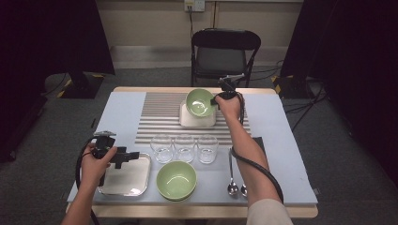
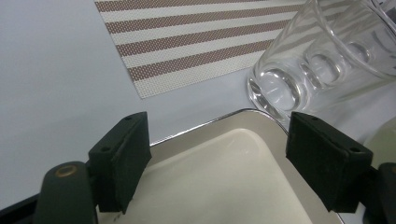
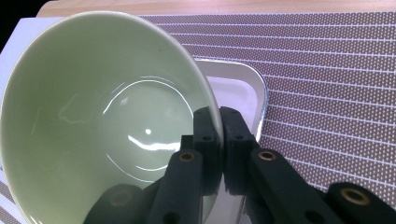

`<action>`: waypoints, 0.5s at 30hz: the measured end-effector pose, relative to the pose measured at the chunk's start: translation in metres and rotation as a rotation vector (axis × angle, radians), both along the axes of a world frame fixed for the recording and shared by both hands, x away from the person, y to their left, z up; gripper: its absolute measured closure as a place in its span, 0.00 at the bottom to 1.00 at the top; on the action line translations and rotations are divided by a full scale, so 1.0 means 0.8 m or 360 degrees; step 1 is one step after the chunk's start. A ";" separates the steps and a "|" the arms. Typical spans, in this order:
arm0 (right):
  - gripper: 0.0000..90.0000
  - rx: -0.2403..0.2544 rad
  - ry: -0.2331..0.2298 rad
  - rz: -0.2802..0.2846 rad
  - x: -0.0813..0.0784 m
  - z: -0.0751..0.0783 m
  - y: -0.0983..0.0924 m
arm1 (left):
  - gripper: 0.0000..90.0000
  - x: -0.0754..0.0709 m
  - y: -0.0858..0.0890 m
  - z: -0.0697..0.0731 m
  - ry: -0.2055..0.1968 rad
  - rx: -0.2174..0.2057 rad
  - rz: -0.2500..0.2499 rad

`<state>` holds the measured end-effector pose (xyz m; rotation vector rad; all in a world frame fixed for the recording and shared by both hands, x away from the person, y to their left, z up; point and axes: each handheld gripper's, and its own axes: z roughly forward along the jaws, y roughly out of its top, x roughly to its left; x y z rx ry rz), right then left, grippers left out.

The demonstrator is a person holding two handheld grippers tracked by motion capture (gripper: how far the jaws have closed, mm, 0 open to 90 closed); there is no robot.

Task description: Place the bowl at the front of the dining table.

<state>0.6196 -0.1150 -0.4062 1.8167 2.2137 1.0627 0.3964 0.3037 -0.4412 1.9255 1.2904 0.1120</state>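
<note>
right hand-held gripper (image 3: 218, 140) clamped on the rim of the green bowl (image 3: 102, 116), tilted above the far metal tray (image 3: 243, 88) on the striped mat (image 3: 327, 84); thin rim pinch could slip and drop it; left hand-held gripper (image 2: 217, 158) open over near tray (image 2: 224, 177)

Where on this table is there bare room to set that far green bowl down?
Free: striped placemat left of the far tray, and blue cloth right of the right tongs. Crowded: three glasses, near bowl, spoons.
</note>
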 end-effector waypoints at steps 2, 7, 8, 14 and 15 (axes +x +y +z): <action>0.96 -0.0008 0.0000 0.0003 0.000 -0.001 0.000 | 0.24 0.000 -0.001 0.000 0.0003 -0.0006 0.0004; 0.96 -0.0017 0.0007 -0.0006 0.001 -0.001 0.000 | 0.24 0.000 0.000 0.000 0.0005 -0.0003 0.0005; 0.96 -0.0017 0.0012 -0.0006 0.001 -0.002 0.000 | 0.24 0.000 0.000 0.000 0.0004 -0.0004 0.0004; 0.96 -0.0024 0.0007 -0.0002 0.000 -0.003 0.001 | 0.24 0.000 0.000 0.000 0.0003 -0.0004 0.0006; 0.96 -0.0026 0.0011 -0.0002 0.000 -0.003 0.001 | 0.24 0.000 0.000 0.000 0.0002 -0.0004 0.0006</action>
